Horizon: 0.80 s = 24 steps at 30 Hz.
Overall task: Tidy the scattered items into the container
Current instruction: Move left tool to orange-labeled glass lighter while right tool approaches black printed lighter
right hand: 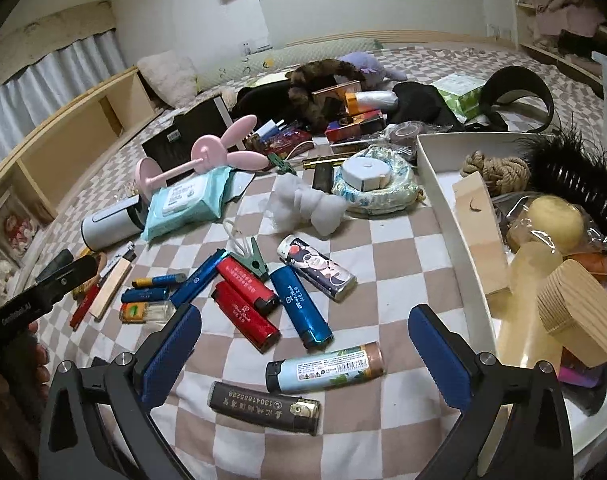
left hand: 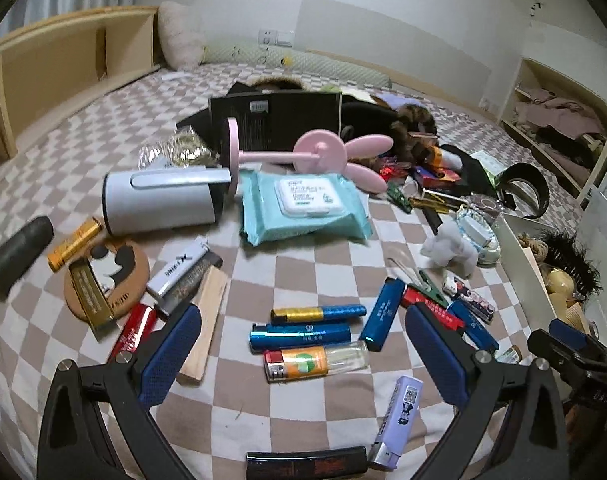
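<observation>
Both the left gripper (left hand: 303, 344) and right gripper (right hand: 304, 342) are hovering released over lighters (right hand: 299, 304) crowding the checkered bedspread (right hand: 387, 248), the white container's (right hand: 443, 196) wall lying right, half-filled.

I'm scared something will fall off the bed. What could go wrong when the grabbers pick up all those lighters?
1. The lighters lie packed together: the two red lighters touch the blue lighter, so the open right gripper might nudge neighbours while closing on one.
2. The white tray is already crowded, with a wooden heart box near its front, so added items might pile up and slip out.
3. The open left gripper hovers close by; the two could bump.
</observation>
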Available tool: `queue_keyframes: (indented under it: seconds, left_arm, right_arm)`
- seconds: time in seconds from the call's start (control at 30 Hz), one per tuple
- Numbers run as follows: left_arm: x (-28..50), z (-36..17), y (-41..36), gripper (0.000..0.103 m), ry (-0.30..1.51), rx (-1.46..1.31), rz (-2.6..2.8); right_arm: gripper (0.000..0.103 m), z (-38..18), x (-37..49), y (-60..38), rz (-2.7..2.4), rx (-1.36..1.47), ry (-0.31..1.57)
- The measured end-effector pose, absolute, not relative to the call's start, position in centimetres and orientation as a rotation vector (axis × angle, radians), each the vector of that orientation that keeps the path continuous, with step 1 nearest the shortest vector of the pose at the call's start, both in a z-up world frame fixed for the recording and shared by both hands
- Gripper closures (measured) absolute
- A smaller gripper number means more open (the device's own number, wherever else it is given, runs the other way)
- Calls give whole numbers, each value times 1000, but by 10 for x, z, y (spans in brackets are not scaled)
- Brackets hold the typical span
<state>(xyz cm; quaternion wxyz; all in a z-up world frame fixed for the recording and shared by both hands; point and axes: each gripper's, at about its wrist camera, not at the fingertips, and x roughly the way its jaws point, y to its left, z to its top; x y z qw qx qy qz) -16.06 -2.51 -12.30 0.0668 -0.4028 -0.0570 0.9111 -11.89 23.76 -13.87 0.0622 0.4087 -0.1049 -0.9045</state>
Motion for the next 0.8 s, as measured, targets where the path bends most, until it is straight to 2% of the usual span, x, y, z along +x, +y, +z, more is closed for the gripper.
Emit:
queue_keyframes:
  seconds: [0.8]
  left_arm:
    - [-180, -178, 4, 1, -42, -1502, 2665]
  right_arm:
    - [0, -158, -126, 240, -2675, 1376, -342]
